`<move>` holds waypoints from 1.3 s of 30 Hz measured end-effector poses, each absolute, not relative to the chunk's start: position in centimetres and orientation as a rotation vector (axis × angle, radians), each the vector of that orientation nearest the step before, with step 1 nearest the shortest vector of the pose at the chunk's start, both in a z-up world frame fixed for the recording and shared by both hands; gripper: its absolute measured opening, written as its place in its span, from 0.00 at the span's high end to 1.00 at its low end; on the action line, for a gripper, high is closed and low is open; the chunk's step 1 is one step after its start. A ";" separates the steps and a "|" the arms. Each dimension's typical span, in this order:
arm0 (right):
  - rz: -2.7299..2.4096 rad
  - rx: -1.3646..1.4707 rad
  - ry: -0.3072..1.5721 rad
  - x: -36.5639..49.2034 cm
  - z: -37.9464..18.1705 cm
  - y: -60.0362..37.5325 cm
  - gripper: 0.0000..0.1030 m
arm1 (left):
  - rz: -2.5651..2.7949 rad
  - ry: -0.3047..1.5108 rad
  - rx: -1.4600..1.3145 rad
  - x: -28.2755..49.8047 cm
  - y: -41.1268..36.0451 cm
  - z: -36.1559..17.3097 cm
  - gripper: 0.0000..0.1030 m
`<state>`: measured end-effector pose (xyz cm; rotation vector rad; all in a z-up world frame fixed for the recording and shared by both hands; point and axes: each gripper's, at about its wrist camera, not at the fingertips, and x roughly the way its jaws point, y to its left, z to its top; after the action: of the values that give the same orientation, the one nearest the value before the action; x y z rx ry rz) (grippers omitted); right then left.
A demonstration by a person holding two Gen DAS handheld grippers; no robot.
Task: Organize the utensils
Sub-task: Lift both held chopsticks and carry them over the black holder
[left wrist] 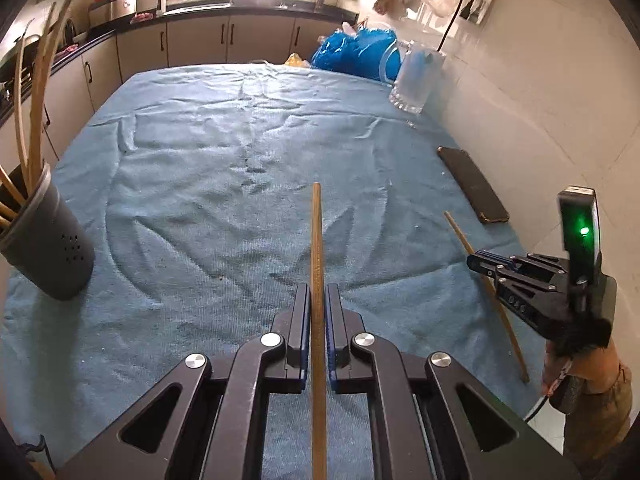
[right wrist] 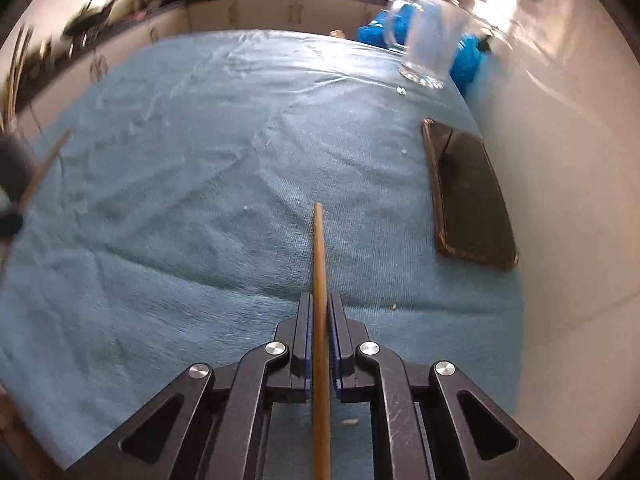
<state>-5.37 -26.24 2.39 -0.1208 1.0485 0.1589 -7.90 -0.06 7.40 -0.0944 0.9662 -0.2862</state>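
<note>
Left gripper: the left gripper is clamped on a wooden stick, which runs straight forward between its blue pads and juts out over the blue towel covering the counter.
Right gripper: the right gripper is pinched onto a second wooden stick in the same manner, the shaft passing between the pads and pointing toward the far edge of the counter. Seen from the left wrist camera, this gripper sits near the right edge of the counter with its stick slanting through it.
Holder: a dark utensil holder stands upright at the near left corner of the counter, with several long wooden and bamboo utensils rising out of its mouth. In the right wrist view it is only a blur at the left border.
Phone: a dark phone lies flat along the right edge of the counter, well apart from both sticks.
Glass: a clear glass mug stands upright near the far right corner.
Bag: a blue plastic bag lies bunched just behind the mug at the far edge.
</note>
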 end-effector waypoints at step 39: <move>0.683 0.405 0.521 0.9 19.3 -0.7 0.92 | 0.012 0.399 -0.383 -5.1 23.9 20.4 0.94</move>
<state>0.94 -0.71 19.34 0.4048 0.5211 0.6828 -5.07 23.92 20.38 -0.3825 0.3992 0.0123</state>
